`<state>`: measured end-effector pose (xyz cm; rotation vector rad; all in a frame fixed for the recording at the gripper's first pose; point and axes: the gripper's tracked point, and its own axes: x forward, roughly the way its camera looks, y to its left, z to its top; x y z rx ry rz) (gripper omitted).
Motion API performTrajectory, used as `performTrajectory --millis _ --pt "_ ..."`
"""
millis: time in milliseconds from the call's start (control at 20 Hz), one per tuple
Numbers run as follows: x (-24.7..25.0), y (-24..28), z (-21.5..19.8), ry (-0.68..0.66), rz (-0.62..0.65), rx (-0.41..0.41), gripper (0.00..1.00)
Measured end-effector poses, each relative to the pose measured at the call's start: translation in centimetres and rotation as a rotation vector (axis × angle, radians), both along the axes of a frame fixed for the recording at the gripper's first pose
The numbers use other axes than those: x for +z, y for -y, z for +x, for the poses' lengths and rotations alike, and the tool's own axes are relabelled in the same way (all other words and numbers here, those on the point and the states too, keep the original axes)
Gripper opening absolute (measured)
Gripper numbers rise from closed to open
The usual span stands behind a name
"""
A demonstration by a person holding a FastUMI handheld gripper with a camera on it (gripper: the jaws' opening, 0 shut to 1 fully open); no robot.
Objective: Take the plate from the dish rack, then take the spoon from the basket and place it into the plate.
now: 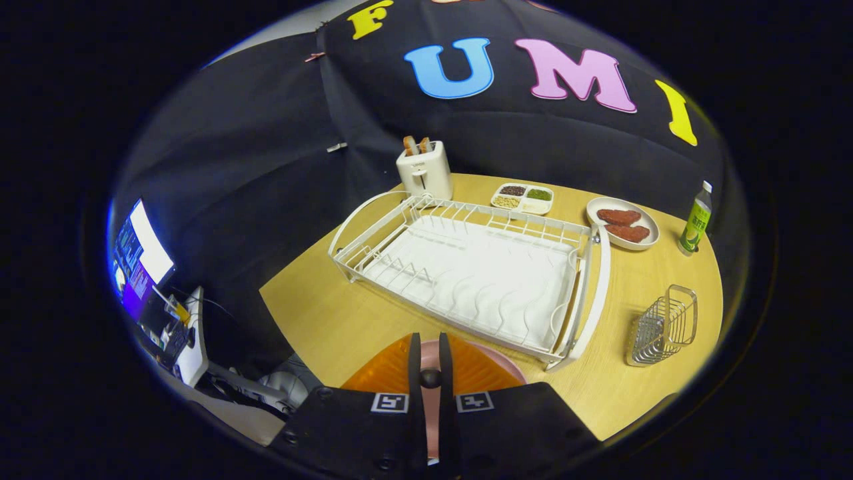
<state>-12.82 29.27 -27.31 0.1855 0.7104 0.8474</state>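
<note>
Between tool (430, 360) fingers: spoon (430, 379), above plate (490, 363).

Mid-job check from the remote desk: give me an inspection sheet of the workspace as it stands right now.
Surface: wooden table, bare patches around the items.
Job's things: dish rack empty of dishes; pink plate just ahead of the fingers, something orange across it; wire basket beside the rack, spoon cannot be told.
Clutter: toaster, divided tray, dish with red pieces, green bottle.
Gripper: gripper fingers close together on a small dark part over the plate; grip cannot be told.
Cables: thin leads near the monitor.
Surroundings: black cloth wall.
</note>
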Motion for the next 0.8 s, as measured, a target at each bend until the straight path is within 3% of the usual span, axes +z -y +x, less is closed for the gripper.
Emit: performTrajectory --millis 600,650,800 --pt "-8.1 3.3 -4.5 -0.110 -0.172 0.114 0.20" --pt "-8.6 3.6 -4.6 -0.127 -0.181 0.114 0.25" --pt "-9.0 3.8 -4.9 -0.144 -0.191 0.094 0.57"
